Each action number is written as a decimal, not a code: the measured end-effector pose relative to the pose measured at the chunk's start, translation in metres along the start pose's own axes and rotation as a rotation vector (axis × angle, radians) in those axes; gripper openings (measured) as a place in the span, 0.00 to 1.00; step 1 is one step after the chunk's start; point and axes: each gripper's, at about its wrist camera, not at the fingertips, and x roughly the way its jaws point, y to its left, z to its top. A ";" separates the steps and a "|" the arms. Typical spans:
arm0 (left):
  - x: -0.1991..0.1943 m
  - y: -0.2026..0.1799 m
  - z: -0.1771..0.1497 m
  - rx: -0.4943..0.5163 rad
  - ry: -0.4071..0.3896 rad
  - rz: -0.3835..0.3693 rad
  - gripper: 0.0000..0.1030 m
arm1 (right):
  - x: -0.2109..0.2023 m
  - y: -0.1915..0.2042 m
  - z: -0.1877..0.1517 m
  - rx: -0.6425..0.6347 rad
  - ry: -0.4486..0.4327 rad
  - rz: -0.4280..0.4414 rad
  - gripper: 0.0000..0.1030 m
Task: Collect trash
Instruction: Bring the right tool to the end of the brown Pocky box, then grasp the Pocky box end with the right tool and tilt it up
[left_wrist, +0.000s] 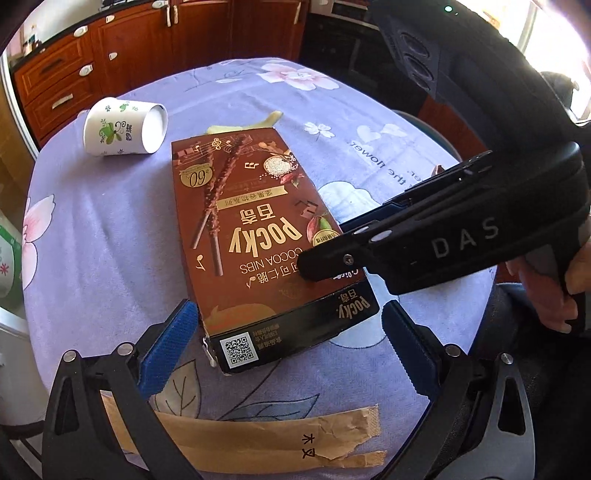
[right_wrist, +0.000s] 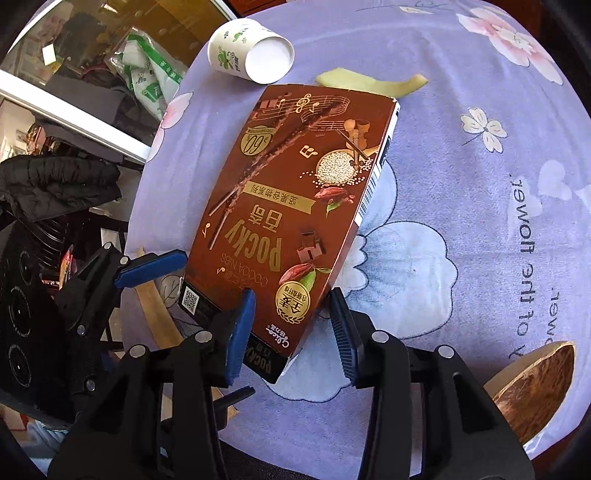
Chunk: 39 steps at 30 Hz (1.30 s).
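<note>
The right gripper's (right_wrist: 293, 328) blue ribbed pads sit closest to the lens, clamped on the near right corner of the flat brown cardboard Pocky box (right_wrist: 291, 206): one pad presses on the printed top face and the other on the underside, so that corner is lifted off the table while the far end stays down. Seen from the left wrist camera, this same gripper (left_wrist: 314, 266) reaches in from the right with a hand (left_wrist: 554, 280) on its handle.

The left gripper (left_wrist: 288, 332) has its jaws spread wide either side of the box's (left_wrist: 251, 221) near short end. Its blue pads stand just beside the end's two corners, and I cannot tell whether they touch it.

The box lies on a round table under a lilac flower-printed tablecloth (left_wrist: 110, 240). Beyond the box's far left corner a white paper cup with green leaf print (left_wrist: 125, 127) lies on its side. A pale yellow-green peel strip (right_wrist: 369, 83) shows just past the box's far edge. Nearer than the box lies a crumpled brown paper chopstick sleeve (left_wrist: 258, 432). Well to the right of the box sits a brown curved shell-like piece (right_wrist: 535, 384).
</note>
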 end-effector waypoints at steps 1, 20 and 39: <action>0.000 -0.001 0.000 0.001 -0.001 -0.001 0.96 | -0.001 -0.004 0.000 0.011 -0.009 0.014 0.40; -0.009 0.018 -0.002 -0.107 -0.014 0.051 0.97 | -0.017 -0.008 -0.006 -0.001 -0.007 0.035 0.35; 0.013 0.028 -0.006 -0.208 0.010 -0.044 0.96 | -0.002 0.001 -0.006 0.068 -0.009 0.157 0.39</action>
